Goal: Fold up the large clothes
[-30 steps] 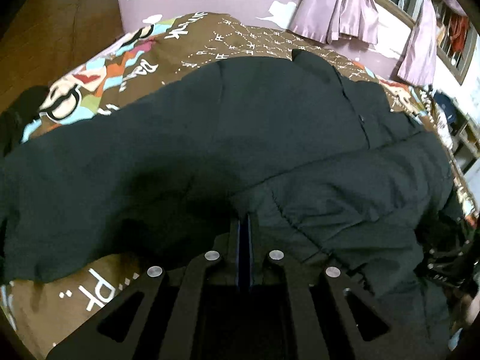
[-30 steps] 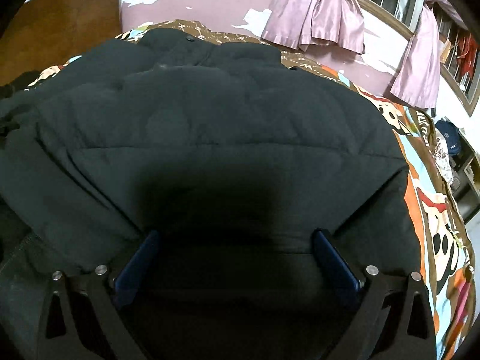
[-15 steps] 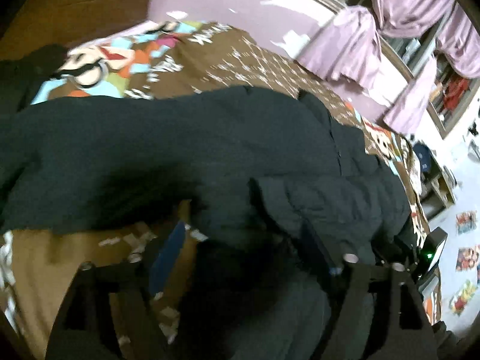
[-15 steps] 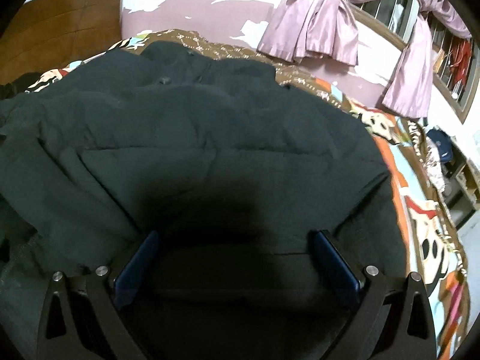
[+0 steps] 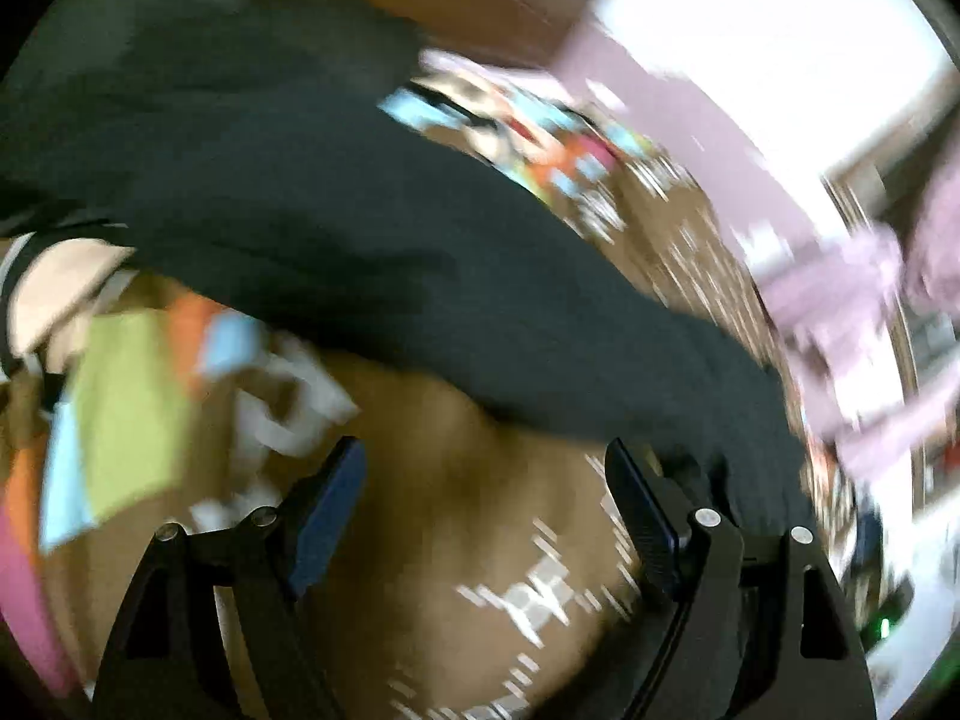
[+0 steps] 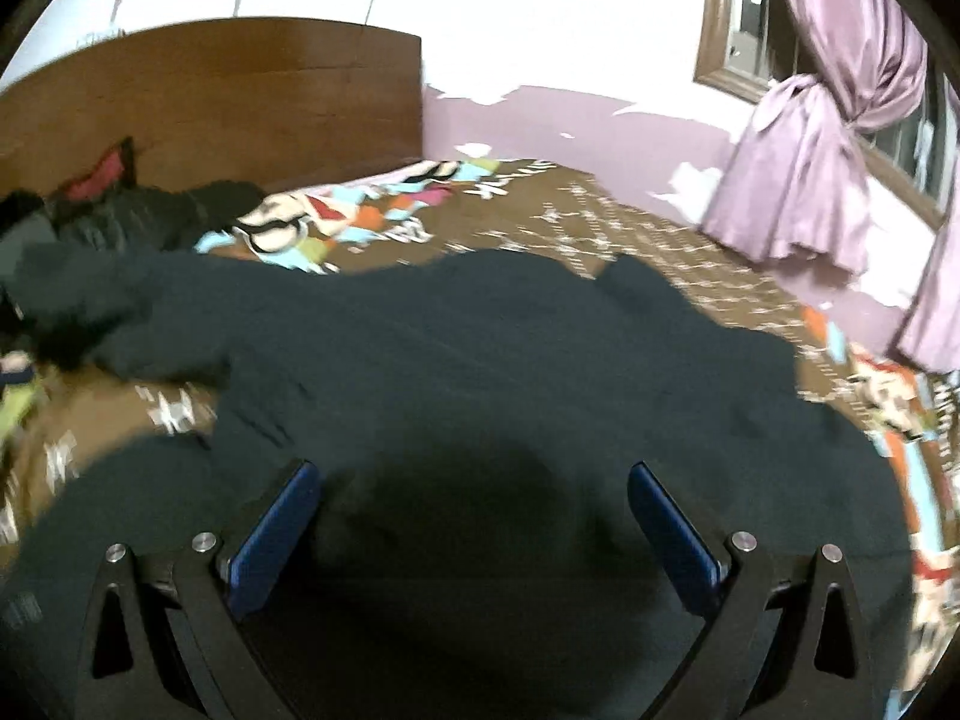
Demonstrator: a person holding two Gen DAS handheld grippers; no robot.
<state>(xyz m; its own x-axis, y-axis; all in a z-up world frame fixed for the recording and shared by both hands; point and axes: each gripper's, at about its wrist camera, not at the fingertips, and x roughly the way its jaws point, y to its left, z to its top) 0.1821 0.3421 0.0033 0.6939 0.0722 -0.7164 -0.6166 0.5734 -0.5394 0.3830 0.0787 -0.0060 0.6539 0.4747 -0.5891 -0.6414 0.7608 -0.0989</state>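
A large black padded jacket lies spread on a bed with a brown patterned cover. In the left wrist view the jacket's long sleeve runs across the frame from upper left to lower right; this view is blurred. My left gripper is open and empty above the brown cover, just below the sleeve. My right gripper is open and empty, hovering over the jacket's body.
A wooden headboard stands at the back left, with a dark pile of other clothes in front of it. Purple curtains hang by a window at the right. Pink wall runs behind the bed.
My left gripper opened, let go of the jacket and swung left over the bare cover. My right gripper stayed open and tilted up and back, showing the headboard.
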